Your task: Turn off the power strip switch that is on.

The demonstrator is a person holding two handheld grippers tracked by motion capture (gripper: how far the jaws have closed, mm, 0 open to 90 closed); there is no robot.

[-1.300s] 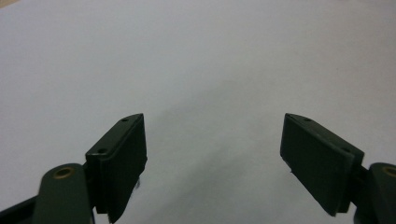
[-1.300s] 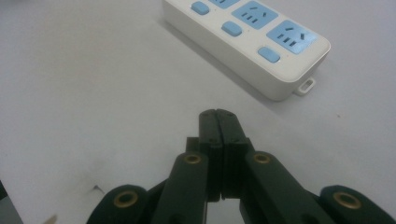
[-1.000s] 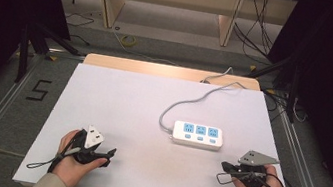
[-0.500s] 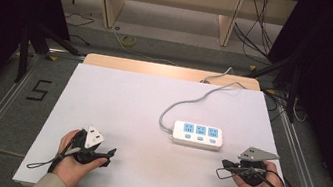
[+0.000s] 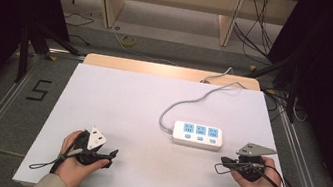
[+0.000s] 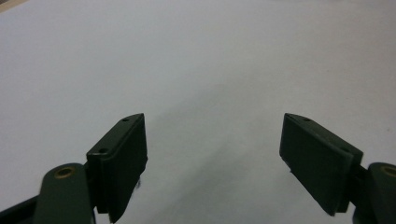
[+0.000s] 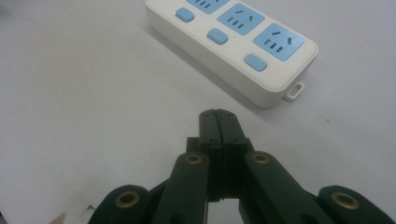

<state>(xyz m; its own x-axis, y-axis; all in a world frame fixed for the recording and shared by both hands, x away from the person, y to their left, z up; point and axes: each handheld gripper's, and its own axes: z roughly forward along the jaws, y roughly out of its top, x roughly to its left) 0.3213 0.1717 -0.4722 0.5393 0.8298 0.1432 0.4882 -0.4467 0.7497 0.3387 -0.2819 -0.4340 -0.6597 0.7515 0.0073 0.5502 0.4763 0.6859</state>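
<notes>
- A white power strip (image 5: 198,135) is lying flat in the right-centre of the high view, its three blue socket faces turned up, each with a small blue button below it; no brand or print on it can be read.
- In the right gripper view, the power strip (image 7: 233,44) is sitting in the upper middle of the frame, running diagonally down toward the right, with a small mounting tab sticking out at its lower right end.
- Its grey cable (image 5: 189,99) is curling from the strip's left end up toward the top edge of the table.
- The right gripper (image 5: 224,161) is resting at the lower right of the high view, just below the strip and apart from it; its jaws are pressing flat together with nothing between them.
- The left gripper (image 5: 111,154) is sitting at the lower left, well apart from the strip; in the left gripper view its jaws are standing wide, bare white surface showing between them.
- The table (image 5: 123,97) is showing a plain white top with a wooden strip along its far edge.
- A black "5" (image 5: 39,89) is marking the grey floor at the left of the high view.
- Wooden furniture legs and loose cables are lying on the floor along the top of the frame, with dark curtains hanging on both sides.
</notes>
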